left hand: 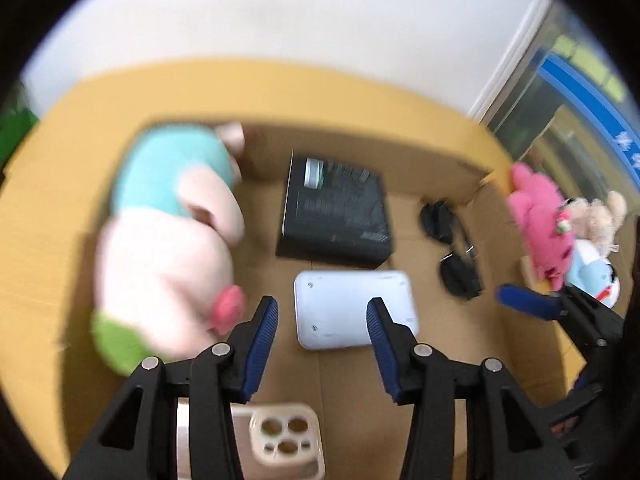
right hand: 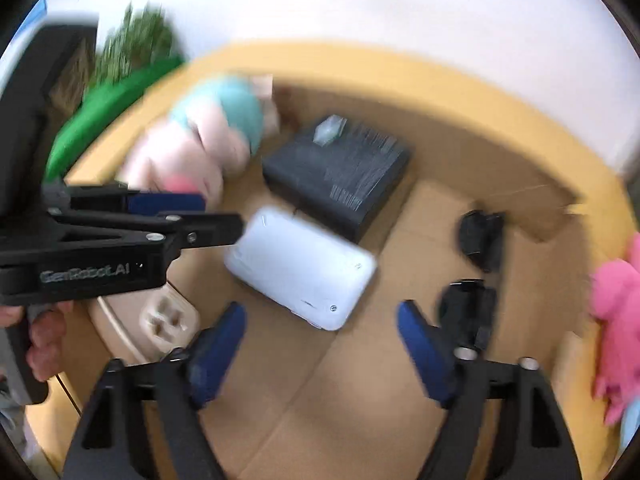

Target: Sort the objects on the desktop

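Observation:
An open cardboard box (left hand: 416, 240) holds a pink-and-teal plush pig (left hand: 168, 240), a black box (left hand: 336, 212), a white flat device (left hand: 352, 308), black sunglasses (left hand: 452, 248) and a beige phone case (left hand: 280, 440). My left gripper (left hand: 322, 316) hangs open over the box floor, with the white device lying beyond the gap and nothing pressed by its pads. The right wrist view shows my right gripper (right hand: 320, 328) wide open above bare cardboard (right hand: 360, 380), the white device (right hand: 300, 268) just ahead and the sunglasses (right hand: 468, 308) by its right finger. My left gripper (right hand: 224, 212) reaches in from the left.
A pink plush (left hand: 536, 220) hangs over the box's right wall, with a cream plush (left hand: 596, 216) and a blue-and-white toy (left hand: 592, 276) behind it. Something green (right hand: 100, 108) lies outside the box at the far left. Both views are motion-blurred.

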`<state>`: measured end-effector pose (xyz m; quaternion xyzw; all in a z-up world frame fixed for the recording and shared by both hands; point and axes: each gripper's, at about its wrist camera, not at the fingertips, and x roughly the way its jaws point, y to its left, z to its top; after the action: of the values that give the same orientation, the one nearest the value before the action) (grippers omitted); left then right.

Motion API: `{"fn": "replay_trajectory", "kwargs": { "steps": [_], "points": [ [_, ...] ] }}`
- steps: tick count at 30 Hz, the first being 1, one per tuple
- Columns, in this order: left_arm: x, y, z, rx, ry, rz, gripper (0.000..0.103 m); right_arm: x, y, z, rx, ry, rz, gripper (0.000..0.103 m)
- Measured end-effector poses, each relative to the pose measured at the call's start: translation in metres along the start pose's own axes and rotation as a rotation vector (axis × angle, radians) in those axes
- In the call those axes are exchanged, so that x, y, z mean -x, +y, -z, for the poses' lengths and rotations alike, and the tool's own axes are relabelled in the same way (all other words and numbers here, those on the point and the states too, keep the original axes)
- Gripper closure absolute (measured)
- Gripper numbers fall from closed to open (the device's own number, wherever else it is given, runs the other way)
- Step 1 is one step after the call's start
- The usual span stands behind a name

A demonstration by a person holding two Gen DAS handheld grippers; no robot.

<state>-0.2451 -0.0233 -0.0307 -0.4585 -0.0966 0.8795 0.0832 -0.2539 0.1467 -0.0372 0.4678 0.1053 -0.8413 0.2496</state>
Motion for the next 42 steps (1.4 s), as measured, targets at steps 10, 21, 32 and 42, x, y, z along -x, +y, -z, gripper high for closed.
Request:
{"fn": "replay_trajectory", "kwargs": {
  "steps": [10,21,32,42],
  "points": [
    [0.142,-0.032,0.107,-0.162,-0.440,-0.142,0.020,0.111,0.039,0.103,-0.140,-0.296,0.149,0.000],
    [0.088,-0.008,0.167,-0.127,-0.429,-0.262,0.020,0.072,0.042,0.151,-0.217,-0.319,0.195,0.000],
    [0.067,-0.003,0.179,-0.127,-0.534,-0.300,0.019,0.069,0.050,0.169,-0.189,-0.471,0.209,0.000],
    [0.065,-0.002,0.177,-0.131,-0.524,-0.307,0.016,0.069,0.056,0.183,-0.177,-0.554,0.234,0.000]
  ]
}}
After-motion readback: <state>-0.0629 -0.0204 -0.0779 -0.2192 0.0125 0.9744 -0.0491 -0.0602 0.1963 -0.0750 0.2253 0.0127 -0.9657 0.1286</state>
